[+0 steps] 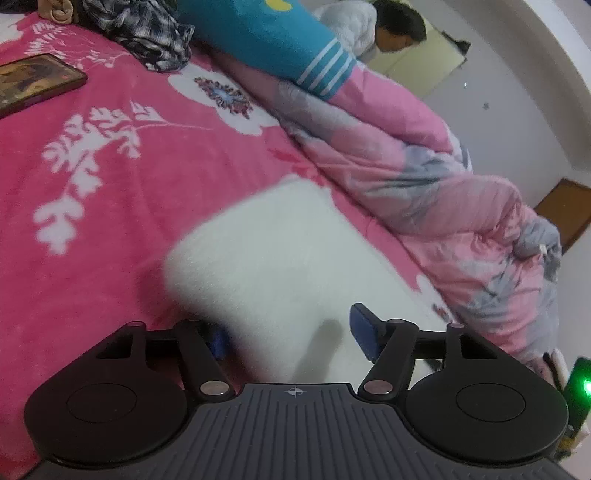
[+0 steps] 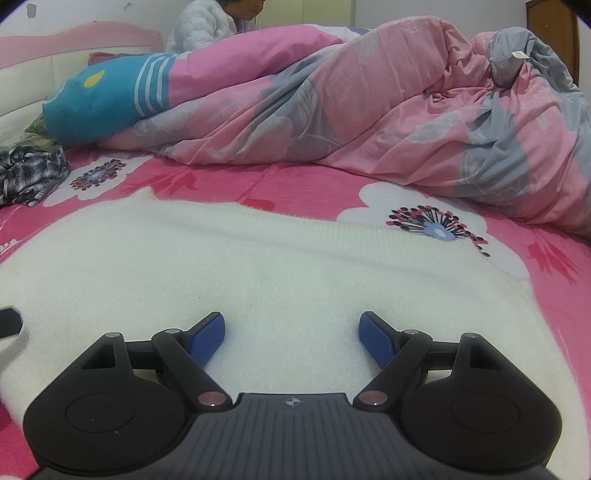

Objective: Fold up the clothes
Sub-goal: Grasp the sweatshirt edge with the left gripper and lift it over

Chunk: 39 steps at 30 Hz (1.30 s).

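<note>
White sweater [image 2: 258,266]; two grippers

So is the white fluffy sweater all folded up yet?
Not yet. The white sweater lies spread flat on the pink bedsheet. A thick fold of it sits between the left gripper jaws, so a fold seems under way. The right gripper is open above it. The plaid shirt is still crumpled.

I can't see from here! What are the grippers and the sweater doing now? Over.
Left hand-held gripper: fold of white sweater between its pads. Right hand-held gripper: open above sweater. Nothing in the way.
</note>
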Each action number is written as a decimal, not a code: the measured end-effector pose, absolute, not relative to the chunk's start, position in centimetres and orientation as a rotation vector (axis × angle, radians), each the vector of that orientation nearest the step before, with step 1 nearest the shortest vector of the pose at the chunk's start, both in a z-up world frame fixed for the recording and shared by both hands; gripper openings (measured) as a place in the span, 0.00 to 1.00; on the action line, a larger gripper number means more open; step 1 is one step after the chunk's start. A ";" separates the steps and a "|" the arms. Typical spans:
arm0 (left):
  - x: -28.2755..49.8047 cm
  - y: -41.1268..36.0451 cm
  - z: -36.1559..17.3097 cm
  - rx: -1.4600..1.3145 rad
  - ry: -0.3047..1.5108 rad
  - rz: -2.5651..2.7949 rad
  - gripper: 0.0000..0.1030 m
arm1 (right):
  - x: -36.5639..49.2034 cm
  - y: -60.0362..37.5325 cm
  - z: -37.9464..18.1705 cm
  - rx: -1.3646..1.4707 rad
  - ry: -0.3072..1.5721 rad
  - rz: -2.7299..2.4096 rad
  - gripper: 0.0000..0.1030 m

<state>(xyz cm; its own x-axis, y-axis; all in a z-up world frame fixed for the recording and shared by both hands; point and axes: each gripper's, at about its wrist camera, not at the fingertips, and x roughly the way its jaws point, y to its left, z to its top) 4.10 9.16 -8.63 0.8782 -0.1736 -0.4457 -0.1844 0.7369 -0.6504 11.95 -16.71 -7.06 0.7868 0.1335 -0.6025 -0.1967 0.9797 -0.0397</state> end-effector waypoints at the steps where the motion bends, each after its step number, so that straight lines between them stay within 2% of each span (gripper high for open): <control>1: 4.3 9.1 -8.7 -0.751 0.499 0.002 0.69 | 11.9 -16.7 -7.1 -0.102 0.641 0.178 0.80; 5: 5.0 8.9 -8.9 -0.759 0.455 -0.018 0.71 | 11.9 -16.7 -7.1 -0.100 0.637 0.176 0.80; 8: 5.7 8.6 -8.9 -0.740 0.442 -0.015 0.67 | 11.8 -16.6 -7.1 -0.097 0.626 0.174 0.81; 10: 6.2 8.3 -8.9 -0.722 0.450 -0.002 0.49 | 11.7 -16.6 -7.2 -0.097 0.620 0.172 0.81; 11: 6.4 8.2 -8.8 -0.711 0.458 0.002 0.47 | 11.6 -16.6 -7.3 -0.098 0.617 0.172 0.81; 13: 6.5 8.1 -8.5 -0.690 0.450 -0.008 0.31 | 11.6 -16.6 -7.3 -0.099 0.614 0.172 0.81; 15: 6.5 7.7 -7.8 -0.640 0.433 -0.016 0.22 | 11.6 -16.7 -7.4 -0.097 0.609 0.173 0.81; 16: 6.5 7.5 -7.3 -0.616 0.423 -0.023 0.20 | 11.6 -16.7 -7.4 -0.096 0.606 0.174 0.81; 23: 7.1 5.4 -3.4 -0.496 0.320 -0.131 0.17 | 11.4 -16.7 -7.6 -0.093 0.594 0.171 0.81; 31: 6.4 -1.6 1.1 -0.239 0.214 -0.335 0.16 | 11.2 -17.3 -7.8 -0.052 0.569 0.181 0.81; 38: 5.2 -5.8 2.4 -0.110 0.180 -0.413 0.16 | 8.5 -20.7 -7.1 -0.014 0.525 0.158 0.72; 39: 5.3 -6.5 2.3 -0.098 0.185 -0.422 0.16 | 8.7 -20.9 -7.9 -0.027 0.538 0.161 0.73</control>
<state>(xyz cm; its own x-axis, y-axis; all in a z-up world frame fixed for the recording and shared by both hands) 5.25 -6.46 2.26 0.8957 -0.4154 -0.1584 0.3976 0.9079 -0.1325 8.67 -20.88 -7.86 0.8466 0.1453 -0.5119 -0.1597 0.9870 0.0161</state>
